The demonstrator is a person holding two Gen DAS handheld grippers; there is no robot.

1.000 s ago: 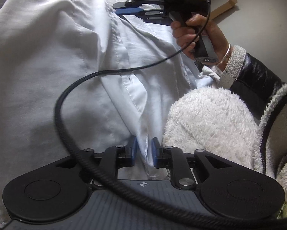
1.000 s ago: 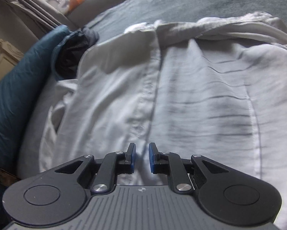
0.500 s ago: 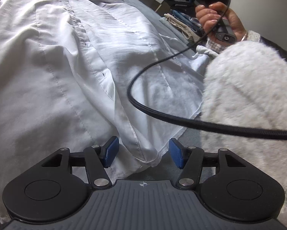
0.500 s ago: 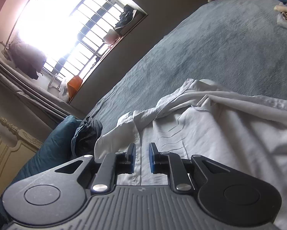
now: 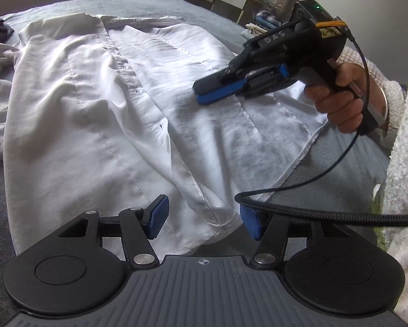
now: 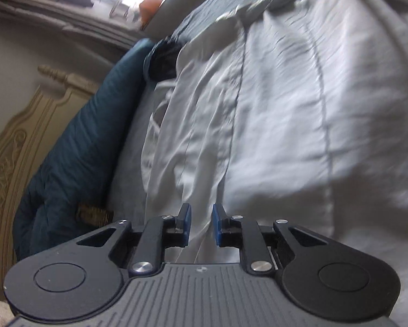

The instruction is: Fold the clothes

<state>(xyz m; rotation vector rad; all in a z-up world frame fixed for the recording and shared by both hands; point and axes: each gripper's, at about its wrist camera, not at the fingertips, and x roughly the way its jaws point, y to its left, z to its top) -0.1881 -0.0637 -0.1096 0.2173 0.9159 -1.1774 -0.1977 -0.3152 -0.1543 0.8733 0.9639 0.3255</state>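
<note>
A white button-up shirt [image 5: 127,103] lies spread front-up on a grey bed [image 5: 337,160], collar far, hem near me. My left gripper [image 5: 204,219] is open, its blue pads either side of the shirt's bottom hem corner without gripping it. My right gripper [image 5: 217,91] hovers just above the shirt's right half, jaws nearly closed and empty. In the right wrist view the right gripper [image 6: 201,224] points along the shirt [image 6: 285,114], with only a narrow gap between the pads and nothing held.
A teal pillow [image 6: 75,147] and a carved cream headboard [image 6: 15,141] lie at the shirt's left. A dark garment [image 6: 163,57] sits near the collar. Folded clothes [image 5: 261,24] lie at the bed's far edge. A black cable [image 5: 313,212] crosses my left gripper.
My left gripper let go of the shirt hem and opened wide. My right gripper swung down from pointing at the window to hover low over the shirt.
</note>
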